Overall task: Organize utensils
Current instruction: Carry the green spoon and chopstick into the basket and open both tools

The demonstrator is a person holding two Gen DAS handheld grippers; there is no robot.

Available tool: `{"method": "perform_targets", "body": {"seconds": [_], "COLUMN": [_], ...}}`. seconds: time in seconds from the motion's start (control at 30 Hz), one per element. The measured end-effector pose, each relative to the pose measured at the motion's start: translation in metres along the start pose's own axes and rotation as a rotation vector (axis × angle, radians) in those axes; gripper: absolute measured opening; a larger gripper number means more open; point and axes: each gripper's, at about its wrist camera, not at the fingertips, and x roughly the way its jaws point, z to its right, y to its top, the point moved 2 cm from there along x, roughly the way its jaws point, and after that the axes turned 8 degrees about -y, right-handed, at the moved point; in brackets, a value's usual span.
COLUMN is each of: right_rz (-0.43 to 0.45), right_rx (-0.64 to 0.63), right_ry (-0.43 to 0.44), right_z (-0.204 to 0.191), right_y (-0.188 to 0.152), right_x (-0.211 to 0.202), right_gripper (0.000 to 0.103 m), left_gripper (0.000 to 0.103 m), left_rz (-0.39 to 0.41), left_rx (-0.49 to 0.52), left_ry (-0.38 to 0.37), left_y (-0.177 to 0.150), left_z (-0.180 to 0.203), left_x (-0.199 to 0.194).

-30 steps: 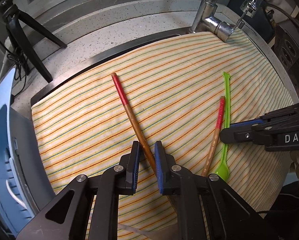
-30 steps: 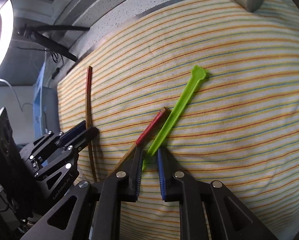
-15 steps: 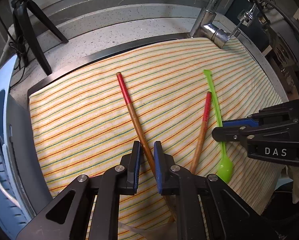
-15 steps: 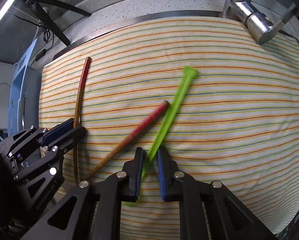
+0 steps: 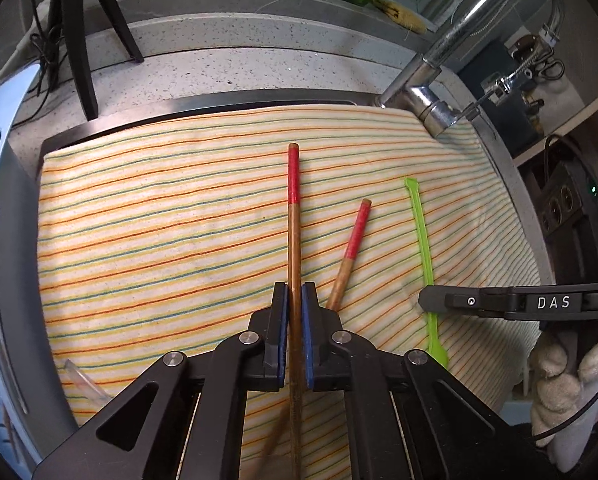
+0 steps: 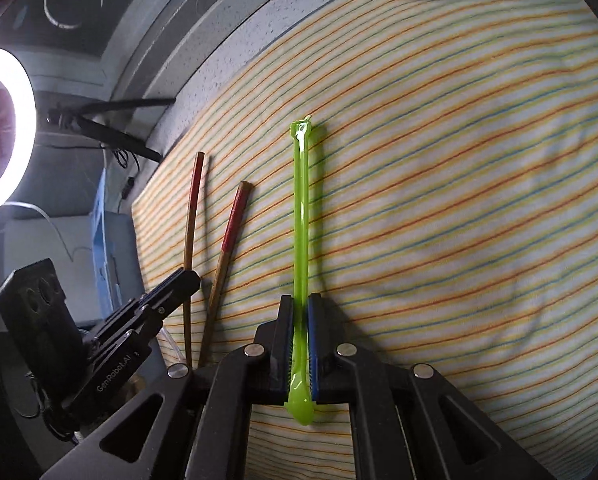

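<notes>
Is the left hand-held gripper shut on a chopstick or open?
Shut: the left hand-held gripper has both blue pads against the long chopstick, which runs straight between them. The second chopstick lies free beside it.

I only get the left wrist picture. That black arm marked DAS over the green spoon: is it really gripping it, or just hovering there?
Observer: Gripping. In the right wrist view, the right gripper has both fingers pressed against the green spoon, just ahead of its bowl.
Operator: And what is lighting all this?
Observer: A glowing ring light at the far left, outside your picture.
</notes>
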Motion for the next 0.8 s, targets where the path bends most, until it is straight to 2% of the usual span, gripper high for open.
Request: {"method": "perform_targets", "body": {"seconds": [0.17, 0.33, 0.57, 0.8], "right_rz": [0.037, 0.063, 0.079, 0.045], "right_rx": [-0.007, -0.046, -0.186, -0.329], "right_ry": [0.043, 0.089, 0.146, 0.176], "right_z": [0.004, -0.012, -0.083, -0.161], "right_y": [0.002, 0.005, 0.006, -0.011], "right_x": [-0.018, -0.036, -0.042, -0.021], "right_gripper": [0.006, 0.006, 0.006, 0.006], "left_gripper": [0.005, 0.005, 0.005, 0.005], "left_rz": [0.045, 0.103, 0.212, 0.286], "left_rx": [0.003, -0.014, -0.048, -0.135], "left_ry": [-0.009, -0.012, 0.045, 0.133], "left_y": [-0.003, -0.005, -0.016, -0.04], "left_z": [0.009, 0.009, -0.015, -0.066], "left_x": [-0.016, -0.045, -0.104, -0.149]}}
